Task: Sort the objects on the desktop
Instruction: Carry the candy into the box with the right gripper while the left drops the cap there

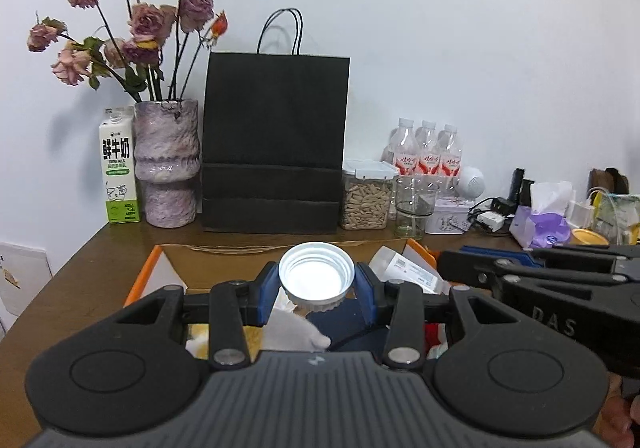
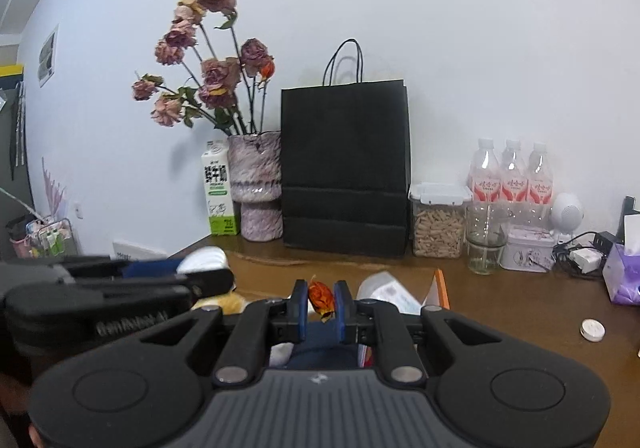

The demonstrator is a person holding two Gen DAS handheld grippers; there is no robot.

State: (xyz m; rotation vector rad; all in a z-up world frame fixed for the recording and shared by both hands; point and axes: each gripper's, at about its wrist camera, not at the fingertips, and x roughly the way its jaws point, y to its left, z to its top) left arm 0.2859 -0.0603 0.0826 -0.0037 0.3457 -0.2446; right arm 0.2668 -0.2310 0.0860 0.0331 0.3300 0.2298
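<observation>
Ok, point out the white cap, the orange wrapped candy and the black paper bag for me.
white cap (image 1: 316, 275), left wrist view, on its hollow inside face.
orange wrapped candy (image 2: 321, 296), right wrist view, on the wrapper's middle.
black paper bag (image 1: 276, 119), left wrist view, on its front panel.

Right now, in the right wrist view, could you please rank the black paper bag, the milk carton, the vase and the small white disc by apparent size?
1. black paper bag
2. vase
3. milk carton
4. small white disc, smallest although it lies nearer the camera
</observation>
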